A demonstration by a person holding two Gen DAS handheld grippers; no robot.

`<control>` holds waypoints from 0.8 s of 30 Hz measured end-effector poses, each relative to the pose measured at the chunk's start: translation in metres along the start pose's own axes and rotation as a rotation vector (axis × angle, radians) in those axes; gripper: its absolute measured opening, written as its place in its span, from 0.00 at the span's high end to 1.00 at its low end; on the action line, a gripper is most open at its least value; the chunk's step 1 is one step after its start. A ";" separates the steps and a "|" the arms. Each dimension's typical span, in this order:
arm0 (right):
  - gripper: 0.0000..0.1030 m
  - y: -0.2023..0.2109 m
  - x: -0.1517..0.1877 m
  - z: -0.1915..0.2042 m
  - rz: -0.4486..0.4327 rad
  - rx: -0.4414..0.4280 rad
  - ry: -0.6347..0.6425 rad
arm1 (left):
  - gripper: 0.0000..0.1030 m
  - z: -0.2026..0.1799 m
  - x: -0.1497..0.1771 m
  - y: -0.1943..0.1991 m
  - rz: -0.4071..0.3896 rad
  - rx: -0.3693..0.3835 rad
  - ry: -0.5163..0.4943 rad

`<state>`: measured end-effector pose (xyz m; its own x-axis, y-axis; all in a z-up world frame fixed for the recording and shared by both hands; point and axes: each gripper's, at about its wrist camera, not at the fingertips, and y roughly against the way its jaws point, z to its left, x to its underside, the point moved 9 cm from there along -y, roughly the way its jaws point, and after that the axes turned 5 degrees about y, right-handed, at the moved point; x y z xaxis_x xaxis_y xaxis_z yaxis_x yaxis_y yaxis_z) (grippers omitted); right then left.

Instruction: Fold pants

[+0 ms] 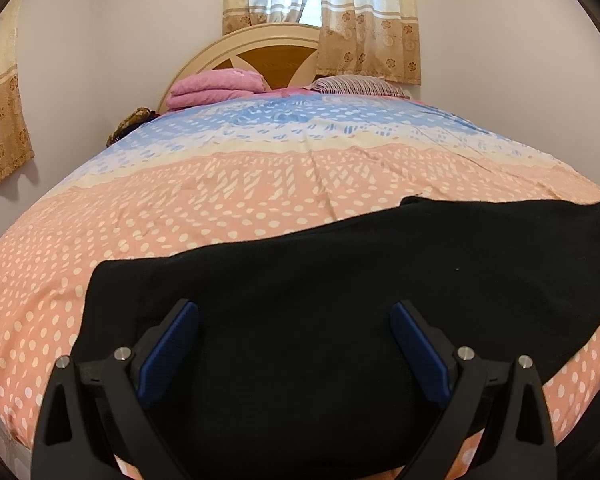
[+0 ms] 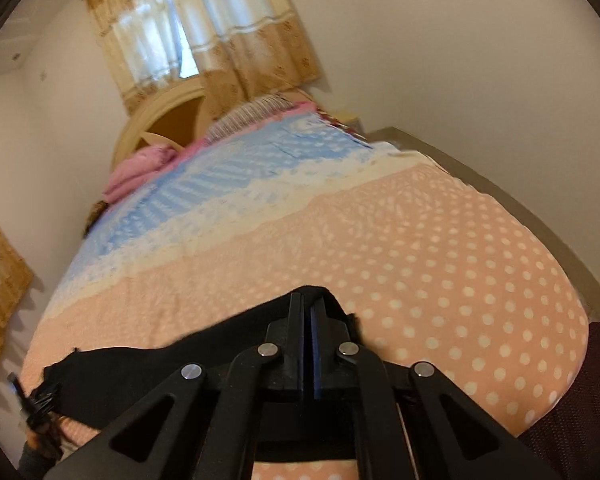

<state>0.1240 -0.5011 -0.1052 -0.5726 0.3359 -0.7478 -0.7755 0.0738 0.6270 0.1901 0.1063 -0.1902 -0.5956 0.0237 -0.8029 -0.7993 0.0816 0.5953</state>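
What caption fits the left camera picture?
Open left gripper hovers over black pants spread on a dotted bedspread.

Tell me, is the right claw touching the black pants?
Touching. In the right wrist view, the right claw has its fingers pressed together on a raised edge of the black pants, lifting it off the bedspread.

The left gripper (image 1: 294, 316) hovers low over the bed's near edge with its blue-padded fingers (image 1: 168, 354) spread wide apart and level, while the right gripper (image 2: 307, 308), tilted, has its fingers pressed together, pinching the pants (image 2: 148, 376).
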 end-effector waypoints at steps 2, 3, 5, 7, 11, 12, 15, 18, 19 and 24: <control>0.98 -0.028 0.020 -0.015 0.110 -0.001 -0.031 | 0.03 0.000 0.001 0.000 -0.002 -0.002 -0.003; 0.97 -0.036 0.027 -0.020 0.143 0.001 -0.043 | 0.03 0.000 0.001 0.000 -0.002 0.002 -0.001; 0.68 -0.035 0.033 -0.030 0.128 0.037 -0.054 | 0.03 -0.001 0.002 -0.001 0.000 0.007 -0.002; 0.55 -0.022 0.032 -0.036 0.096 0.045 -0.076 | 0.03 -0.001 0.002 -0.002 0.004 0.010 -0.001; 0.55 0.006 0.035 -0.043 0.048 0.037 -0.120 | 0.03 -0.002 0.001 -0.002 0.000 0.005 -0.008; 0.55 0.012 0.037 -0.041 0.039 0.036 -0.104 | 0.03 -0.002 0.001 -0.001 -0.003 0.002 -0.009; 0.55 0.015 0.054 -0.024 0.079 0.048 -0.017 | 0.03 -0.002 0.002 -0.001 -0.002 -0.006 -0.016; 0.56 -0.002 0.081 -0.019 0.180 0.102 0.048 | 0.02 0.000 0.003 -0.001 0.003 -0.015 -0.020; 0.58 0.000 0.083 -0.017 0.179 0.133 0.094 | 0.02 0.002 0.003 -0.001 0.005 -0.018 -0.020; 0.58 0.022 0.069 -0.004 0.102 0.184 0.117 | 0.02 0.018 -0.002 0.008 -0.020 -0.083 -0.041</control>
<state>0.0666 -0.4801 -0.1443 -0.6806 0.2400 -0.6922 -0.6569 0.2185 0.7216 0.1860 0.1245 -0.1841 -0.5768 0.0633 -0.8144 -0.8161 -0.0008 0.5779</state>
